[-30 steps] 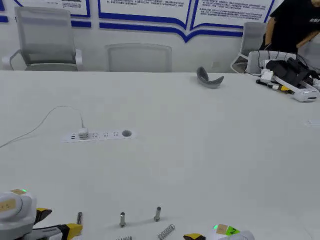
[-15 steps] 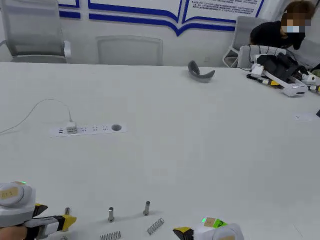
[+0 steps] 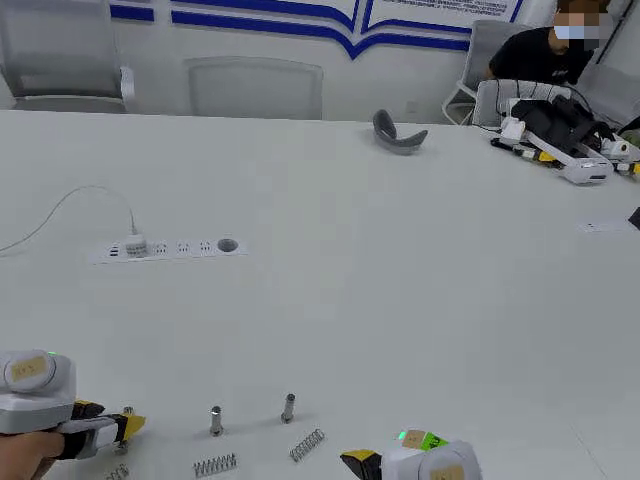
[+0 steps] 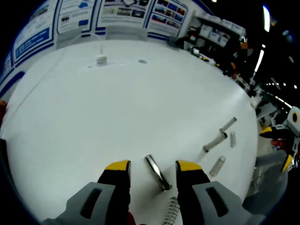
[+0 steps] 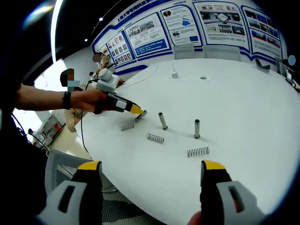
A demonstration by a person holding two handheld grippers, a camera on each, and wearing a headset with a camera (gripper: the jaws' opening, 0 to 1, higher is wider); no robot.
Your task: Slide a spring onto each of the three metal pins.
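1. The left tool (image 4: 153, 165) has its yellow-tipped jaws set moderately apart, one on each side of the leftmost silver metal pin (image 4: 157, 172). A gap shows on both sides, so nothing is gripped. This placement appears intended to clamp and steady the pin for loading.
2. The first small coiled steel spring (image 4: 172, 211) lies flat on the white bench (image 3: 330, 300), just beside that pin on the operator's side and close enough for quick pickup.
3. The middle pin (image 3: 216, 420) stands upright and bare. The second spring (image 3: 215, 465) lies flat near it, toward the operator.
4. The right-hand pin (image 3: 288, 407) stands upright and bare. The third spring (image 3: 307, 445) lies at an angle near its base.
5. The right tool (image 5: 151, 166) has its jaws wide apart and empty. It is held at the near bench edge facing the row, probably ready to collect a spring.
6. No pin carries a spring yet. One spring lies by each pin, which suggests a one-to-one layout.
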